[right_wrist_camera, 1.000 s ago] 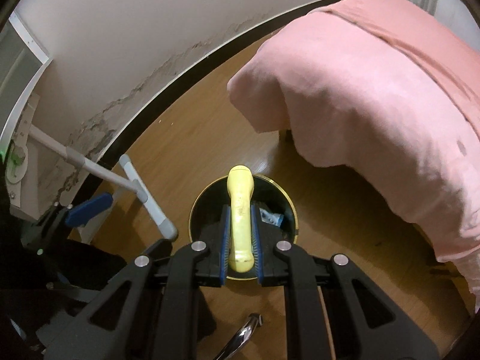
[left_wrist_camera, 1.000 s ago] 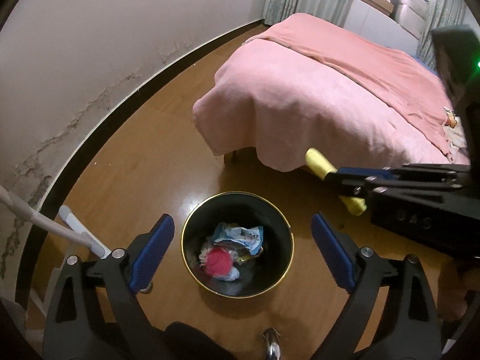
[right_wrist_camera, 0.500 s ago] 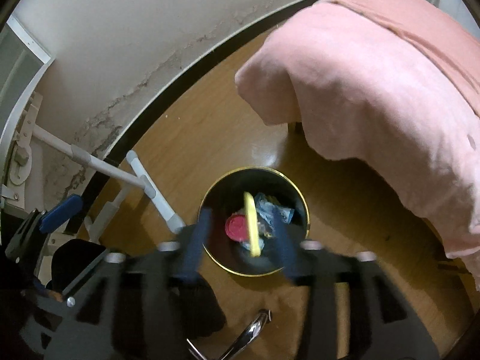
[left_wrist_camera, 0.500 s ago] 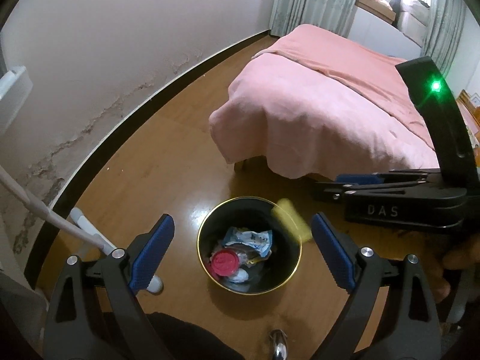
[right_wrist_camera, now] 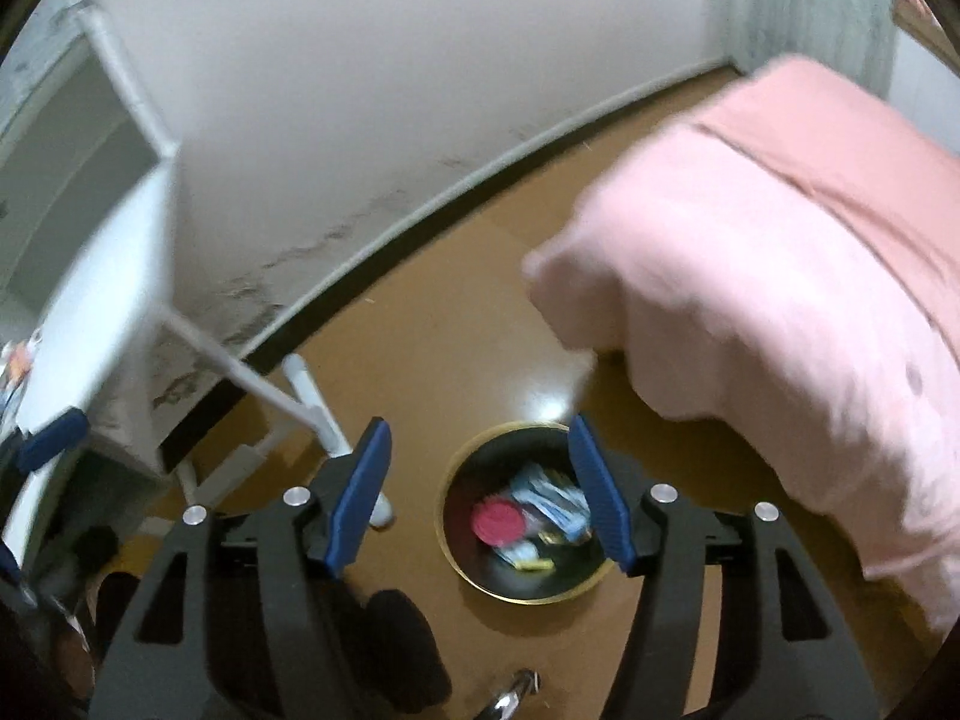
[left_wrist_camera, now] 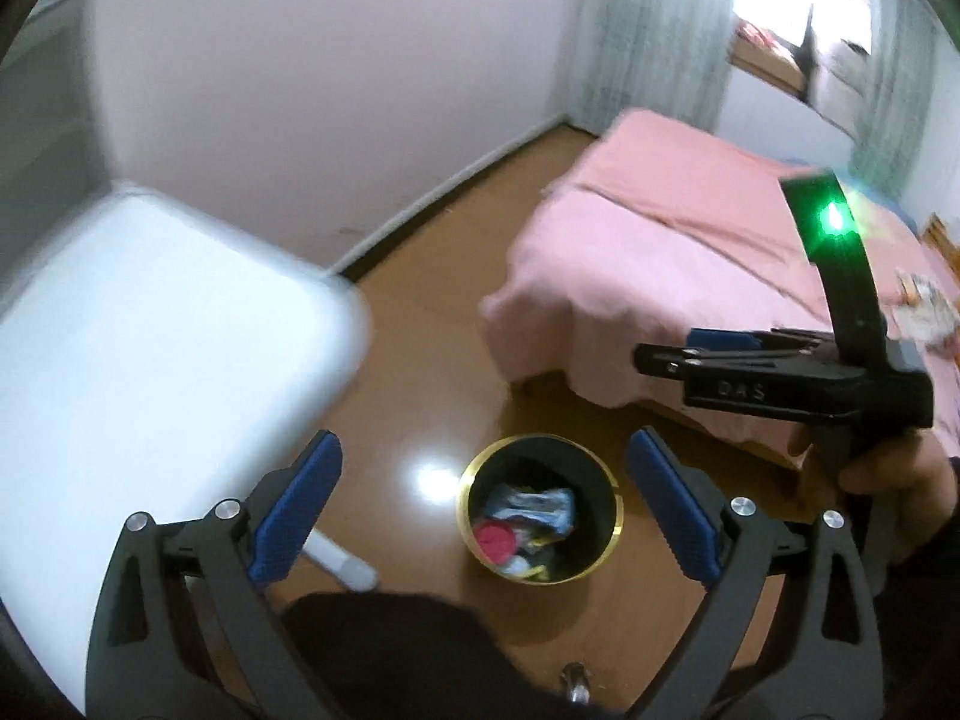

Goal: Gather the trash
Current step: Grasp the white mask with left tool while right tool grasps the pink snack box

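Released since a second ago, the yellow piece now lies in the trash bin (right_wrist_camera: pixel 528 516), lower centre, beside the pink bed (right_wrist_camera: pixel 780 276). Right gripper (right_wrist_camera: pixel 480 492) and left gripper (left_wrist_camera: pixel 480 510) hover above, fingers apart, holding nothing.

This is a bedroom in a home. A bed (left_wrist_camera: pixel 690 276) draped in a pink blanket fills one side, and pale curtains (left_wrist_camera: pixel 648 36) hang beside a bright window (left_wrist_camera: pixel 798 6). The floor (left_wrist_camera: pixel 420 372) is glossy brown wood, edged by a dark baseboard (right_wrist_camera: pixel 420 276) under a stained, peeling white wall (right_wrist_camera: pixel 360 90). A small gold-rimmed bin (left_wrist_camera: pixel 613 531) stands on the floor near the bed, beside a white table (left_wrist_camera: pixel 150 330).
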{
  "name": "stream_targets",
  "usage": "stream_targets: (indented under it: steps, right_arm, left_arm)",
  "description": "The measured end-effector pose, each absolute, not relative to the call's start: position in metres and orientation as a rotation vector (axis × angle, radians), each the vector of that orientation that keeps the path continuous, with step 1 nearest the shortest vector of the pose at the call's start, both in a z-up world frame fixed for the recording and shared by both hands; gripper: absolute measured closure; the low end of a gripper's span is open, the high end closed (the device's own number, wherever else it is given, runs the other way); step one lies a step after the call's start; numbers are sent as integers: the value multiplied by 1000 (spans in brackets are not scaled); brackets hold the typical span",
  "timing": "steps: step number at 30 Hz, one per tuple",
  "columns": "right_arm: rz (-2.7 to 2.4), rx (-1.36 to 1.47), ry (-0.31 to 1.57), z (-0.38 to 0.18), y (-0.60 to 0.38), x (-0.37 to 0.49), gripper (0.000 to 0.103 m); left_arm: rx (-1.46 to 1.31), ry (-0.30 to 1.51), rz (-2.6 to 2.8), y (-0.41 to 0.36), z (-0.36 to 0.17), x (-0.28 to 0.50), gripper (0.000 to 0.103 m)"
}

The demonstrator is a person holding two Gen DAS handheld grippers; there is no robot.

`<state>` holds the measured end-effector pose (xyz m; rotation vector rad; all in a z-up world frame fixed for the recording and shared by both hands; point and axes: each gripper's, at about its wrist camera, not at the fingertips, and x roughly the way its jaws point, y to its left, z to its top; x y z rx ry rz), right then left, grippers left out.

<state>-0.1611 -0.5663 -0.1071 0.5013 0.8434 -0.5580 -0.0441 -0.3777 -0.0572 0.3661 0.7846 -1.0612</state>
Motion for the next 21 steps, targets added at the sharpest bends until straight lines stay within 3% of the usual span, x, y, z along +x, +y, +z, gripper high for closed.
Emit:
stream_targets:
  steps: [5,8,13,21]
  right_arm:
    - [-358,393,827,-75,-495,-85,42]
    - [-210,308,832,-61,-431,-18,37]
    - [-16,193,791,-27,-324,76,37]
    - [169,51,819,-21,-195,207,37]
  left_arm:
    - [277,743,-819,-264,-22,34,7]
    - [256,725,-611,-191,-15,81,7]
    - [176,749,-353,-74,-10,133,7]
    - [51,772,-199,29,-9,177,7]
